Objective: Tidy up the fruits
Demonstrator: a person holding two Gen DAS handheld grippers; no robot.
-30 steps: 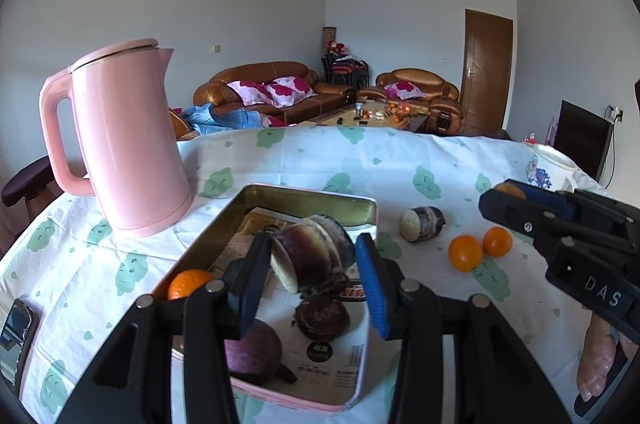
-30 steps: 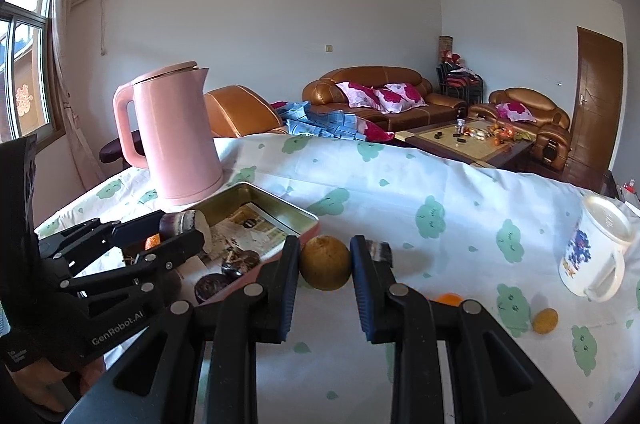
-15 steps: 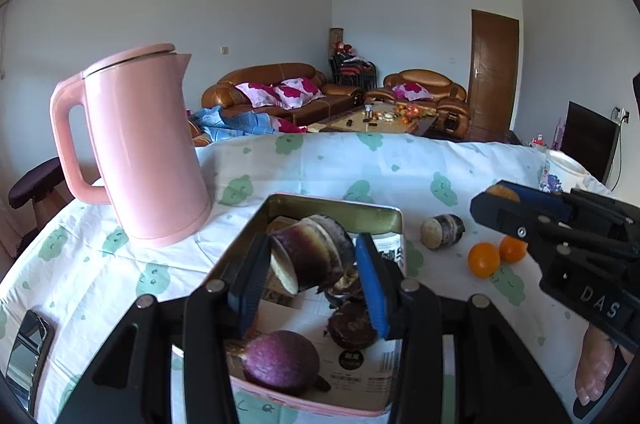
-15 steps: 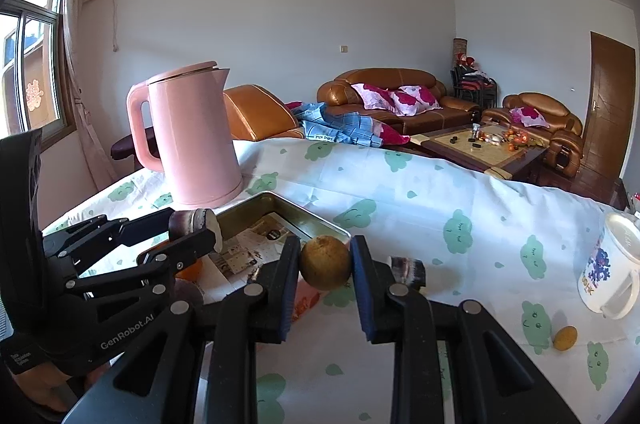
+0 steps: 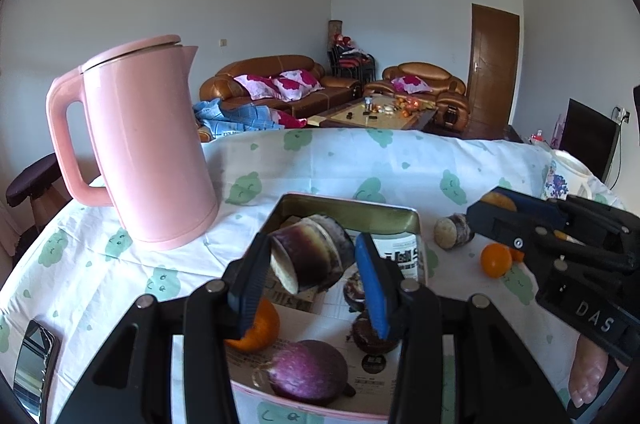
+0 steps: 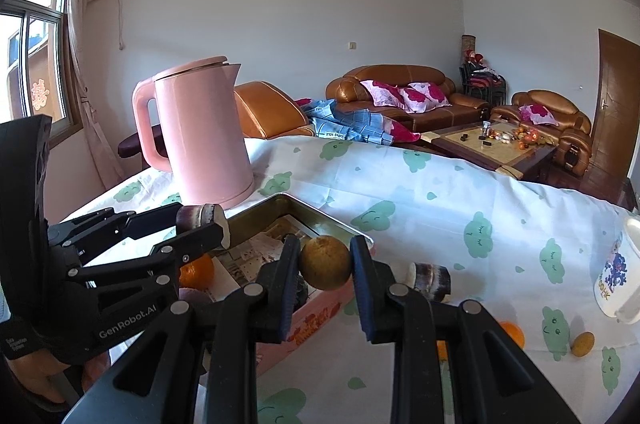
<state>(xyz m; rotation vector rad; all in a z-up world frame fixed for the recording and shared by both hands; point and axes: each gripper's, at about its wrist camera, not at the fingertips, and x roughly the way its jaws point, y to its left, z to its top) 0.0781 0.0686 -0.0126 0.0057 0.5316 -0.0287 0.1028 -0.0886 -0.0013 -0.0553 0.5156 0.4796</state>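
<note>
My left gripper (image 5: pixel 310 258) is shut on a purple cut sugarcane piece (image 5: pixel 308 254) and holds it above the metal tin tray (image 5: pixel 352 210). The tray holds an orange (image 5: pixel 258 330), a purple round fruit (image 5: pixel 306 372) and dark round fruits (image 5: pixel 370 336). My right gripper (image 6: pixel 326 264) is shut on a brown round fruit (image 6: pixel 326 262), held over the tray's right rim (image 6: pixel 340 226). Another sugarcane piece (image 5: pixel 452 230) and an orange (image 5: pixel 494 258) lie on the cloth right of the tray.
A pink kettle (image 5: pixel 148 148) stands left of the tray. A white mug (image 6: pixel 618 278) stands at the right, with a small yellow fruit (image 6: pixel 582 344) and an orange (image 6: pixel 512 334) near it. A phone (image 5: pixel 34 364) lies at the table's left edge.
Both grippers have moved forward and left over the tray, each still holding its fruit. The kettle and tray look closer in both views.
</note>
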